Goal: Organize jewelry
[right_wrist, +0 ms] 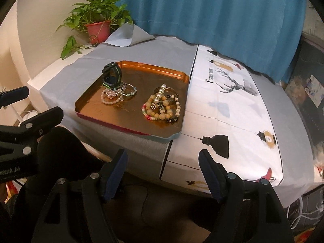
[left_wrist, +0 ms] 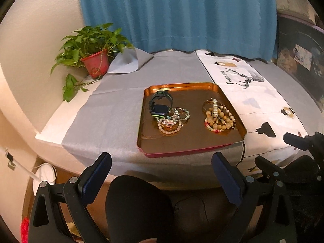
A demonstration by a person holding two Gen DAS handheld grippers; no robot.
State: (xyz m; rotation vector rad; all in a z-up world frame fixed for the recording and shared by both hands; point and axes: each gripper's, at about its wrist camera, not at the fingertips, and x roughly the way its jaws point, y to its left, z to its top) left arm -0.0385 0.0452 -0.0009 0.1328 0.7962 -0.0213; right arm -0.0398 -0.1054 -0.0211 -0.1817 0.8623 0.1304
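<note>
Already the jewelry looks gathered: on the copper-coloured metal tray with a red rim [left_wrist: 230, 109], which sits at the middle of the frame on the grey cloth covering the bench [left_wrist: 113, 109], I see two separate heaps and nothing loose on the cloth around it. Toward the tray's left lies a dark wristwatch with a green-edged strap [left_wrist: 161, 103], standing on its band, touching a small cluster of pale pink and greenish bead bracelets [left_wrist: 172, 121]. Toward the tray's right lies a pile of tan, cream and pearl bead bracelets [left_wrist: 218, 117], well apart from the first heap. My left hand-held gripper [left_wrist: 162, 172] hangs at the bottom of its frame, in front of the bench's near edge, jaws spread and empty. My right hand-held gripper [right_wrist: 164, 168] is likewise low in its frame, short of the bench, its jaws opening with nothing between them. Judging by this, the sorting into groups seems done or nearly so; whether the tangled bracelets within each heap are meant to be separated further I cannot tell. Neither hand-held gripper touches any piece.
</note>
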